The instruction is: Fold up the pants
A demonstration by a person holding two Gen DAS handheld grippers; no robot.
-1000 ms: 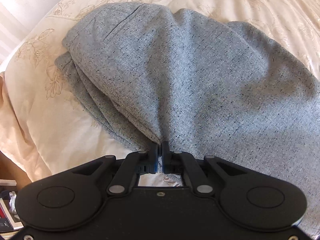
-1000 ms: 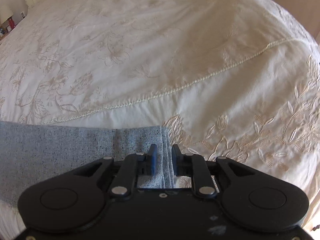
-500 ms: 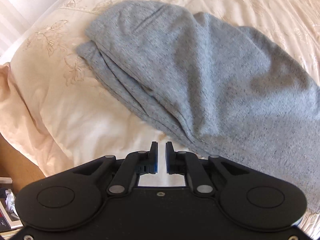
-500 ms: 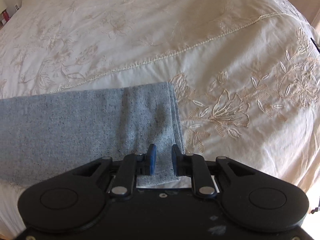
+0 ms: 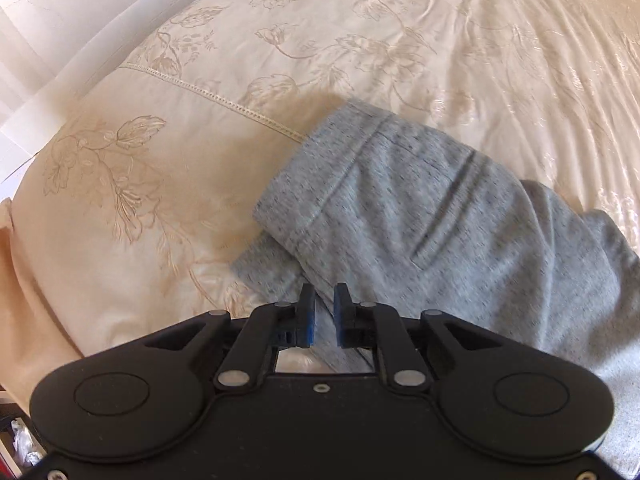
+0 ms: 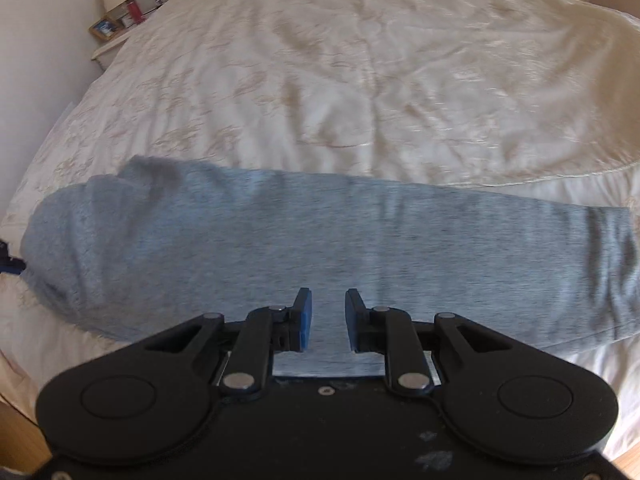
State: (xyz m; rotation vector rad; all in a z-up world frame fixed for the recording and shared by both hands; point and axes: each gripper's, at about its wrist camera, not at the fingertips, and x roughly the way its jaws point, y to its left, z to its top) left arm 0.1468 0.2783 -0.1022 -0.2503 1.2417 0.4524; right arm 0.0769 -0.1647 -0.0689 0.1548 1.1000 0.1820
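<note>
Nearest in the left wrist view, the left gripper (image 5: 321,312) has its blue pads a narrow gap apart with grey cloth showing between and beneath them, though motion blur makes it unclear whether the fingers actually pinch the fabric or merely hang over it. The right gripper (image 6: 327,316) stands wider open above the middle of the long grey strip and grips nothing. The pants (image 6: 320,248) lie folded lengthwise on the bedspread (image 6: 360,80), running across the near edge of the bed, with the waistband end (image 5: 320,196) rumpled in layers in front of the left gripper. The step in hand looks like the crosswise fold, so a good move would gather every layer of one end in a single bite, close firmly, and keep the two hands level as the end travels, so the stacked legs do not slide apart. It would help to flatten the ridges near the pocket first. Beyond, a nightstand (image 6: 116,24) sits at the far corner.
</note>
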